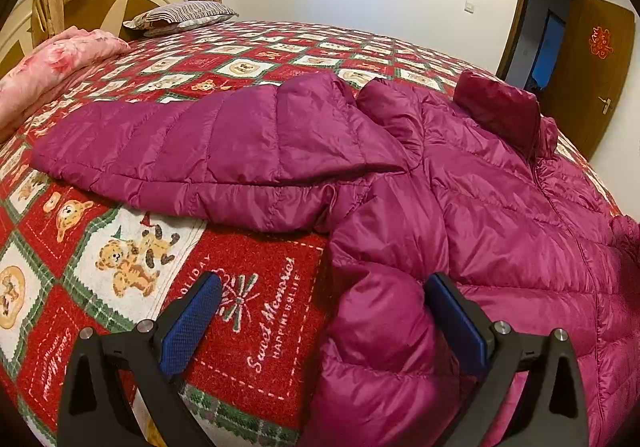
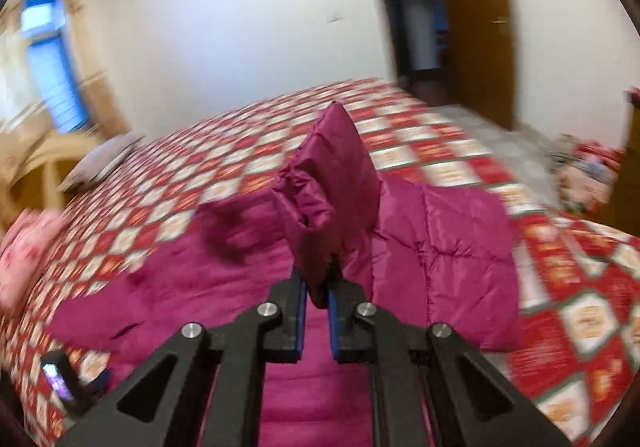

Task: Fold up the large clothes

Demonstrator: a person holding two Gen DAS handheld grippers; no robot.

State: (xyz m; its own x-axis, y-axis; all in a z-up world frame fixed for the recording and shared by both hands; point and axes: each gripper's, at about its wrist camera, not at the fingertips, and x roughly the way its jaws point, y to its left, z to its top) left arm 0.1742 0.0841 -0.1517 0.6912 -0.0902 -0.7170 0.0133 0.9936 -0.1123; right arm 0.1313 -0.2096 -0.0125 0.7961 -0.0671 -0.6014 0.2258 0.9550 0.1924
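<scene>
A magenta quilted down jacket (image 1: 460, 187) lies spread on the bed, its collar (image 1: 496, 107) toward the far right. One sleeve (image 1: 180, 151) stretches out to the left. My left gripper (image 1: 324, 287) stands wide open low over the bed; a fold of the jacket's near edge bulges between its blue pads (image 1: 192, 323), which do not press on it. In the blurred right wrist view my right gripper (image 2: 316, 279) is shut on a bunched sleeve end (image 2: 332, 167), which stands up above the rest of the jacket (image 2: 460, 255).
The bed carries a red, white and green bear-patterned cover (image 1: 240, 59). A striped pillow (image 1: 180, 15) and a pink quilt (image 1: 52, 63) lie by the headboard at the far left. An open wooden door (image 1: 592, 59) is at the right. A small dark device (image 2: 60, 379) shows at lower left.
</scene>
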